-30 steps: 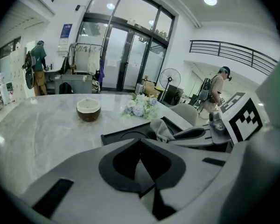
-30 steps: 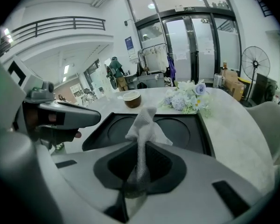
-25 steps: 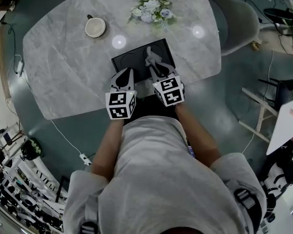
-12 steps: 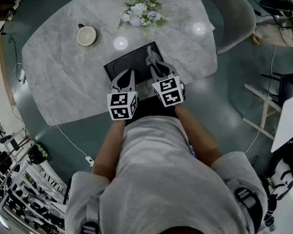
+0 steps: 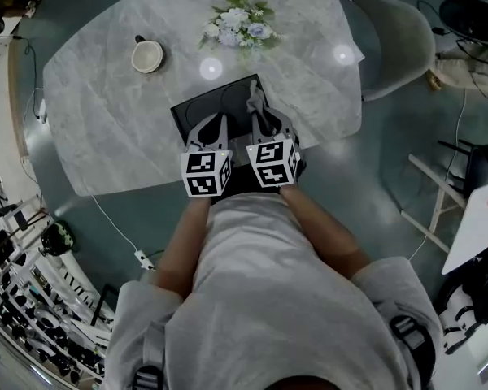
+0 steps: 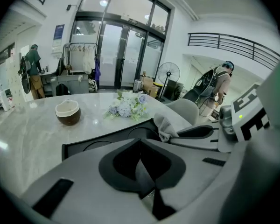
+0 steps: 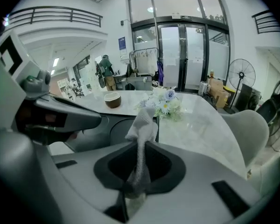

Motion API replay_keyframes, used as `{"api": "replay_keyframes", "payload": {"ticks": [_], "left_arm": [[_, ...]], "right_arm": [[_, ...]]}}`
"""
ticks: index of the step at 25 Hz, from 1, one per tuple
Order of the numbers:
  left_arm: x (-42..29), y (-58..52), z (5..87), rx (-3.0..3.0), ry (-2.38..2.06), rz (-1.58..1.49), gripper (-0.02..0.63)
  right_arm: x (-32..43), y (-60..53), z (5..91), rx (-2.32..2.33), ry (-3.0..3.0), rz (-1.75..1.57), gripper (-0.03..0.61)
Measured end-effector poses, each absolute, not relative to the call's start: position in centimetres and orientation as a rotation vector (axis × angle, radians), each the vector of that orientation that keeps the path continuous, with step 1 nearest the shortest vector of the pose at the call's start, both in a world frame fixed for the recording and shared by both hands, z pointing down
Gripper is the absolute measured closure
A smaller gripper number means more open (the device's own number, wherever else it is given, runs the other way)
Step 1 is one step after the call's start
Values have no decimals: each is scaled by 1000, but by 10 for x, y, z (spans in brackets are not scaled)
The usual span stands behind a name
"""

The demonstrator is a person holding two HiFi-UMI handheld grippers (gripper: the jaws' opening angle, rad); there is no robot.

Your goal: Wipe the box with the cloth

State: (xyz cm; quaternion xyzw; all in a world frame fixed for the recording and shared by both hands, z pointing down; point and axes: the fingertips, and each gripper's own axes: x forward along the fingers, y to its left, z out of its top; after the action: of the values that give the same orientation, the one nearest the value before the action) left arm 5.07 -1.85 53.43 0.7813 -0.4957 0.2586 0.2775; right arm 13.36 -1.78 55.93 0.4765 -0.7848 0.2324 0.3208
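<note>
A black box (image 5: 202,105) lies flat on the grey marble table (image 5: 106,128), near its front edge. My right gripper (image 5: 259,119) is over the box's right part, shut on a grey cloth (image 5: 254,99) that sticks up past its tips. In the right gripper view the cloth (image 7: 143,125) is pinched between the jaws, above the box (image 7: 115,128). My left gripper (image 5: 212,125) hovers over the box's near left part, shut with nothing in it. In the left gripper view its jaws meet in front of the box (image 6: 102,141), with the cloth (image 6: 166,124) to the right.
A cup (image 5: 147,55) stands at the back left of the table and a bunch of flowers (image 5: 240,24) at the back middle. A grey chair (image 5: 390,39) is at the table's right. A person (image 6: 221,85) and a fan stand far off.
My right gripper has drawn slightly back and left, closer to the left gripper, still holding the cloth. The head view has shifted a little; the left gripper stays in place.
</note>
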Motion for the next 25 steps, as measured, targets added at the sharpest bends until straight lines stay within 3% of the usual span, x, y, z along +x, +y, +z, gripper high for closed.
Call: {"api": "replay_keyframes", "payload": {"ticks": [13,25], "left_arm": [[9,-22,528,2019,-1440,625,589],[-89,-42,517,1931,-1570,529,589]], "right_arm": [[108,-23,533,1091,-2268,663,518],[-5,-26,518,791,-2368,642,518]]}}
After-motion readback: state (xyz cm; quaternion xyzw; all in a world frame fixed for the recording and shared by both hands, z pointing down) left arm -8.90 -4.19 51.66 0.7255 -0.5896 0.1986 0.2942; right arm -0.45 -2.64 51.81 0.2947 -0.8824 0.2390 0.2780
